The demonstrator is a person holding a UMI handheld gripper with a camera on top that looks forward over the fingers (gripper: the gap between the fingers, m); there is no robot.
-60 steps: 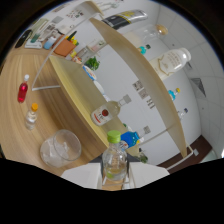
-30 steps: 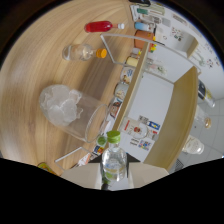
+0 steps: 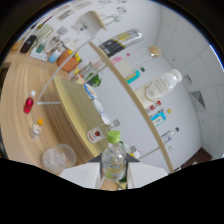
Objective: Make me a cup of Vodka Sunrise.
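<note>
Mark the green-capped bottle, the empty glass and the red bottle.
green-capped bottle (image 3: 114, 161): gripper view, clear body between the fingers.
empty glass (image 3: 59, 158): gripper view, side wall.
red bottle (image 3: 28, 105): gripper view, red body.

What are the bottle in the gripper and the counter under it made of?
The green-capped bottle, standing between the gripper fingers, looks like clear plastic: see-through, glossy highlights, molded cap. It could be glass. The counter looks like light wood or wood-look laminate: pale tan with long grain lines, matte.
</note>
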